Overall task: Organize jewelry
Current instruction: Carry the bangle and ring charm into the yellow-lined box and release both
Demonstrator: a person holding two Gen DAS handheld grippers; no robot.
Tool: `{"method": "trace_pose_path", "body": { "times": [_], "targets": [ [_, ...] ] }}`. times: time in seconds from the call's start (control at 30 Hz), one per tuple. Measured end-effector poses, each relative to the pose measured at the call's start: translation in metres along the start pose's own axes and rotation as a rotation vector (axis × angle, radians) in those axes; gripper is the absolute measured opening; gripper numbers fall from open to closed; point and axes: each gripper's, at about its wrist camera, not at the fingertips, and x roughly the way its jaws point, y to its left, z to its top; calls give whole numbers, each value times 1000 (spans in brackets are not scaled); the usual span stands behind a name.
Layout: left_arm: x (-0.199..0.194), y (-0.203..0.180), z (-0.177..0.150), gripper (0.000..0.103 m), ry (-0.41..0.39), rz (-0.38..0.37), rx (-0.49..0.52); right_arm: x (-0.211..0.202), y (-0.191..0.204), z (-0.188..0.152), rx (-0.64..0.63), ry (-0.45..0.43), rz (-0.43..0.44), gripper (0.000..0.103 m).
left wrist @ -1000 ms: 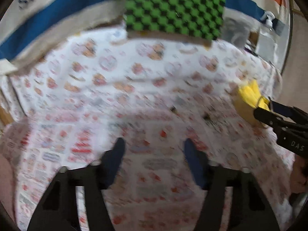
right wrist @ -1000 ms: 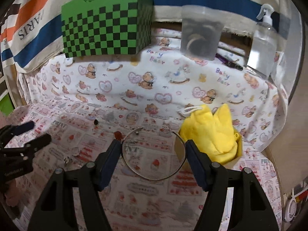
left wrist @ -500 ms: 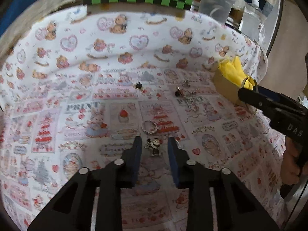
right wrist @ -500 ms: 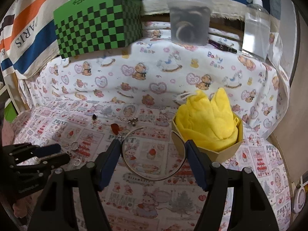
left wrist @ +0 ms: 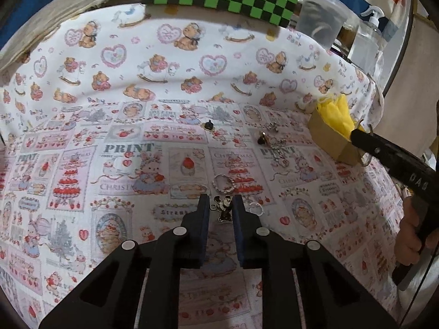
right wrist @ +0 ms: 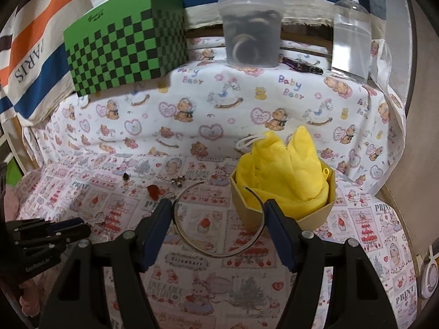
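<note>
**Fingers flank charm; bangle braced between right fingers**

Cloth on the table (left wrist: pixel 82 164) reads "PRINT", "CHRISTMAS", "Baby Bear"; the striped towel (right wrist: pixel 24 63) says "PARIS".

The left gripper (left wrist: pixel 220 208) hangs low, its fingers narrowed around a small dark charm (left wrist: pixel 223 209); whether they touch it I cannot tell. A beaded ring (left wrist: pixel 223 183) lies at 12 o'clock just beyond.

The right gripper (right wrist: pixel 219 213) holds an open bangle (right wrist: pixel 216 250) between wide-spread fingers, beside the yellow-cloth box (right wrist: pixel 315 216) at 2 o'clock.

Open cloth (left wrist: pixel 82 164) leftward; box (right wrist: pixel 288 216) blocks the right.
</note>
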Motion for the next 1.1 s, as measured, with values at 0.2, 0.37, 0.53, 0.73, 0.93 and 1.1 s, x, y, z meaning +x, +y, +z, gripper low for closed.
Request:
{"method": "trace_pose_path", "body": {
  "times": [0.2, 0.37, 0.53, 0.73, 0.93, 1.1],
  "targets": [
    [-12, -3, 0, 16, -54, 31, 30, -10, -15, 6, 67, -49, 29, 67],
    [-25, -1, 3, 16, -80, -6, 1, -23, -29, 14, 112, -102, 14, 67],
    [-40, -9, 14, 16, -123, -3, 1, -38, -56, 22, 204, -175, 39, 67],
    [-50, -32, 46, 16, -138, -46, 15, -28, -98, 27, 364, -125, 220, 67],
    [-40, -70, 85, 16, -140, -132, 60, -5, -132, 23, 518, -80, 353, 67],
    [-17, -101, 113, 16, -175, -123, 86, 12, -138, 22, 554, -56, 375, 67]
  ]
}}
